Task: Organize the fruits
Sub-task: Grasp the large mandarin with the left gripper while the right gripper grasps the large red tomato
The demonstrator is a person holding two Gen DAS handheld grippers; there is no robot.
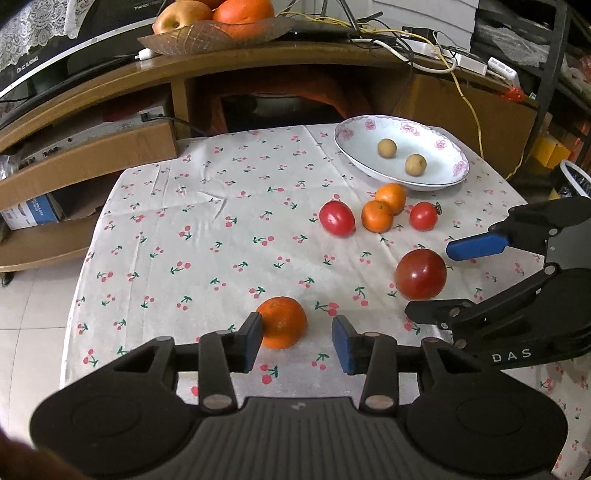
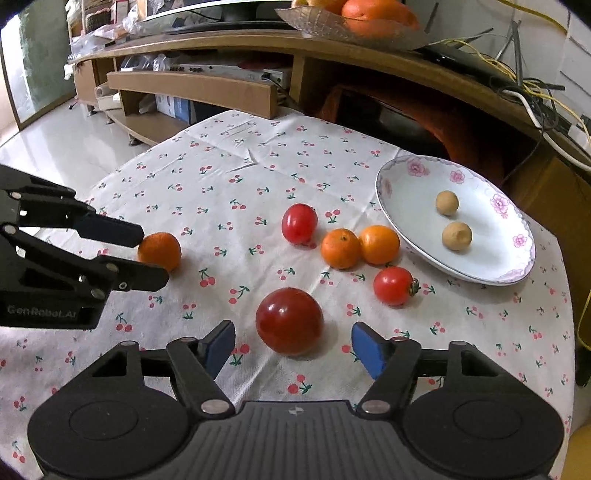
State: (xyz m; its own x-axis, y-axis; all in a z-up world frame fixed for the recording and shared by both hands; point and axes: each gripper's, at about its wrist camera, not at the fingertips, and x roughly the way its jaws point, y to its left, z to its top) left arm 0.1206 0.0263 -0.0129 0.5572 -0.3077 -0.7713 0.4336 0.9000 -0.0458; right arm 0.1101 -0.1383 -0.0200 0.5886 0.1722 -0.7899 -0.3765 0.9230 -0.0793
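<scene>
Progress: the white flowered plate at the far right of the cherry-print tablecloth holds only two small tan fruits, probably longans. Everything else is loose on the cloth, so by my reading most of the sorting is left.

Left to right in the right wrist view:
- a lone orange at the left, between the fingers of the left gripper
- a large dark-red tomato near the front, between the fingers of the right gripper
- an oblong red tomato further back
- two small oranges touching each other, the right one just beside the plate rim
- a small red tomato with its green stalk in front of that pair

Pose, left gripper: angled down at the cloth, jaws apart. In its own view the left blue pad touches or nearly touches the orange; the right pad stands clear of it. No clamp yet.

Pose, right gripper: also pitched down, jaws wide apart, a clear gap on both sides of the big tomato (not held, resting on the cloth).

Both grippers look set for a pick; seven fruits remain off the plate. The brown dish of large fruit on the wooden shelf behind seems outside the job
</scene>
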